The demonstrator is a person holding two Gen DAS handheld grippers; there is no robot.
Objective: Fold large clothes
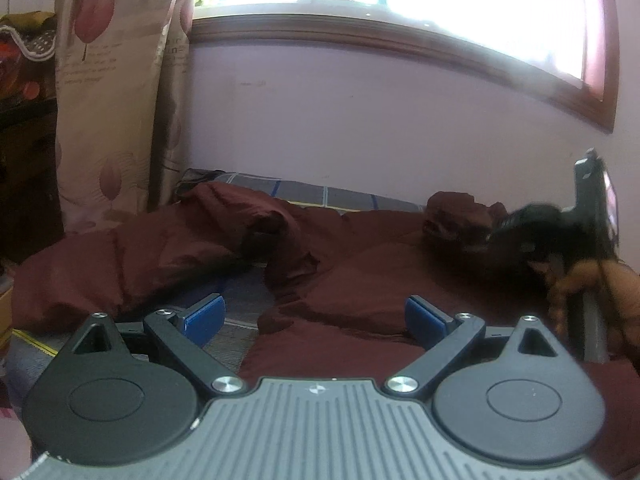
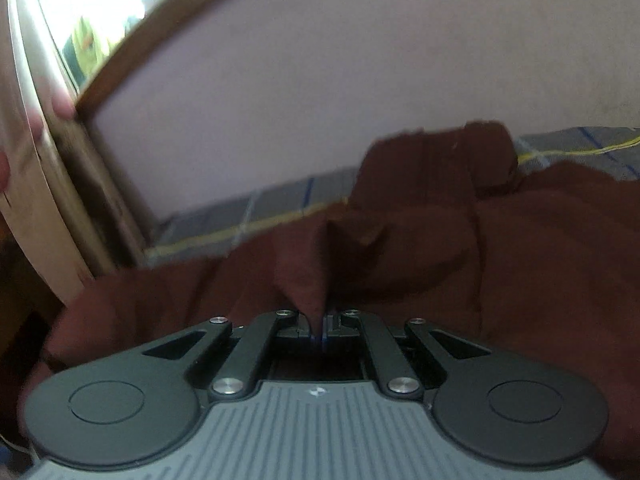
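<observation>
Big dark-maroon padded cloth garment (image 1: 352, 276) lies rumpled across the bed with the grey checked sheet (image 1: 348, 194), filling the middle band of the left wrist view from lower left to right edge. Long axis runs roughly left-right in that frame, parallel to the lilac wall (image 1: 360, 120) under the wood-framed window (image 1: 400, 46).

Right tool (image 2: 319, 330): jaws pressed together, pinching a peaked fold of the maroon fabric, which rises from the tips toward frame centre in the right wrist view. Seen from the left camera it sits at the right edge, mid-height, blurred, at the garment's right end, with a person's hand (image 1: 576, 284) on the handle.

Left tool (image 1: 314, 316): blue pads spread wide, nothing between them. It hovers over the near edge, maroon cloth directly ahead and below right, bare sheet below left.

Judgement: right end is already gripped; the free left end, bunched at mid-left near the floral curtain (image 1: 108, 80), is nearer the left tool. That's its likely grab.
</observation>
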